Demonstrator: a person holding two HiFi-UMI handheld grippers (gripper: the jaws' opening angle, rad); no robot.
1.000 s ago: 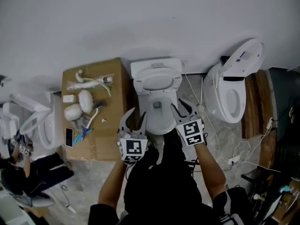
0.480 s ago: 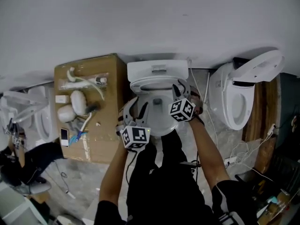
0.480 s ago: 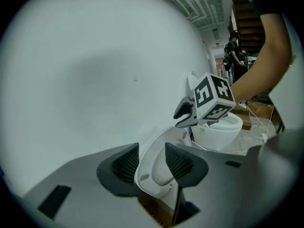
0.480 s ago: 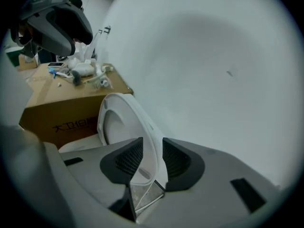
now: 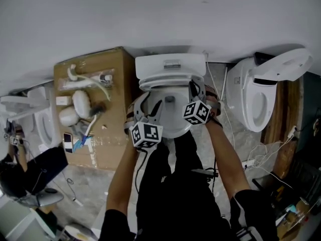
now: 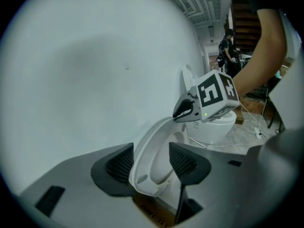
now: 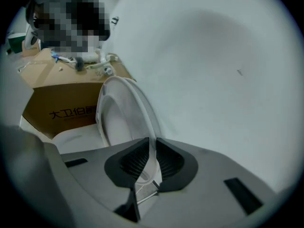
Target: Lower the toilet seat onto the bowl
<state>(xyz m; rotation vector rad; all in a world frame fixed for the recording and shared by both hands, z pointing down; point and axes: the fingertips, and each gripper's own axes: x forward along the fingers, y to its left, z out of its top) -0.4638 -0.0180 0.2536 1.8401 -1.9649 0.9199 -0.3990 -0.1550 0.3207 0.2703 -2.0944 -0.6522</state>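
The toilet seat (image 7: 116,118) stood upright at the back edge of the bowl (image 5: 173,133). The right gripper (image 7: 151,151) was closing on its rim. The left gripper (image 6: 151,151) was spreading, with the seat untouched between its pads. It would go best swung down slowly on one firm pinch, never dropped.

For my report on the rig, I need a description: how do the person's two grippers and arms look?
Both the left gripper and the right gripper have grey bodies, black ribbed pads and a white cube with black square markers. The person wears black; the forearms are bare. The left jaws are opening, the right closing, each with the toilet seat rim between them.
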